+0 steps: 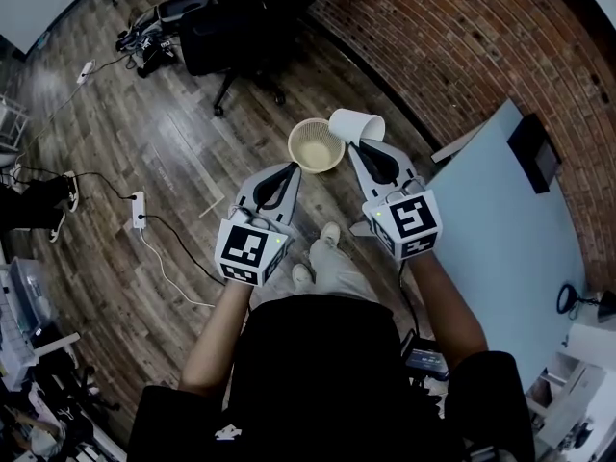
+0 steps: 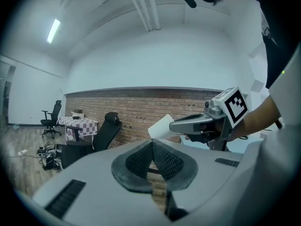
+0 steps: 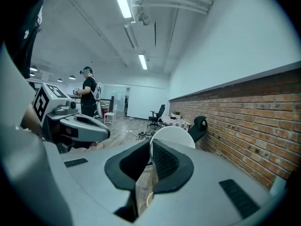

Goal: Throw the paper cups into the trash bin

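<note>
The left gripper (image 1: 291, 169) is closed on the rim of a tan paper cup (image 1: 316, 146), and the right gripper (image 1: 359, 148) on a white paper cup (image 1: 356, 124). The cups are side by side above the wooden floor (image 1: 173, 133). Both look light, thin and crushable, so the rolled rim is likely the stiffest hold.

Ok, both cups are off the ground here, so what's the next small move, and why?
Probably look around for the bin, both grips held shut. The left gripper pinches the tan cup, the right gripper the white cup, both in the air over wooden floor, and no bin shows in any view.
</note>
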`<state>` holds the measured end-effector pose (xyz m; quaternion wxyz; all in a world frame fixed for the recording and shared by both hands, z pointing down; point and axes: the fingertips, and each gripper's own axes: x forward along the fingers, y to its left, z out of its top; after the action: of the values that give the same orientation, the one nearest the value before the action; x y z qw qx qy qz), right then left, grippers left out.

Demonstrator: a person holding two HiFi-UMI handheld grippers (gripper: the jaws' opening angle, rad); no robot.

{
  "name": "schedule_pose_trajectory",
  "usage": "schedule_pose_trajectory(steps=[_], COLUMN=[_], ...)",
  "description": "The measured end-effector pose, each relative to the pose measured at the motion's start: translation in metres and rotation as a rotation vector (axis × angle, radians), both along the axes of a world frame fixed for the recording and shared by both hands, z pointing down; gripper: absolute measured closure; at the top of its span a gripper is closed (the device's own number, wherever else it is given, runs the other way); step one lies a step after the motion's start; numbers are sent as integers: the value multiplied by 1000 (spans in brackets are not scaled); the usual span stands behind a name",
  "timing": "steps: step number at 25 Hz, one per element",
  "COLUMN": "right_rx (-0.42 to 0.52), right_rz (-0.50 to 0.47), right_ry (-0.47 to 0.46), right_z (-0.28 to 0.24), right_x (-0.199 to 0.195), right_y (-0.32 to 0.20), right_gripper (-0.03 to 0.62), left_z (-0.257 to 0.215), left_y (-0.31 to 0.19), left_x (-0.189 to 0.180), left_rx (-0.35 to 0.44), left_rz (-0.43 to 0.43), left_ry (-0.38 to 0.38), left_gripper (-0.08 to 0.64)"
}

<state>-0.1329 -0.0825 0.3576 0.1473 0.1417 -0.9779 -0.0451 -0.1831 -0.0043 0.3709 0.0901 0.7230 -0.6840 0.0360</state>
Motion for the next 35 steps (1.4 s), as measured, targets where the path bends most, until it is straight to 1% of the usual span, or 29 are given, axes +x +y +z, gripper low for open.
schedule_pose_trajectory(steps=[4,8,14,19,21,29,35], right_rx=[-7,-17,-28,-5,-13,-43,-38], right_rz=[-25,-35,-39,-43,-44,-44,-60], right_ry=[1,-21,-32,-27,-24,-25,-26], right_z=[1,-1,4,6,7,12,16], right_x=[-16,-30,-50,-64,-69,-83,-89], right_y=[-7,-25,-54,-82,-93,-141,-168], right_gripper=[571,571,571,571,571,571,571], left_z=[4,7,12,14,14,16,23], left_y=[-4,-18,-50,-84,-96,-142,-173], left_x=[-12,-24,-42,-58,-64,-84,-90], left_rx=[-16,-27,-33,-38,-42,-50,-55], left_rz=[-11,-17,-15,-19,-18,-33,-44], left_ry=[2,-8,-1,4,8,18,20], left_gripper=[560,560,560,560,560,560,560])
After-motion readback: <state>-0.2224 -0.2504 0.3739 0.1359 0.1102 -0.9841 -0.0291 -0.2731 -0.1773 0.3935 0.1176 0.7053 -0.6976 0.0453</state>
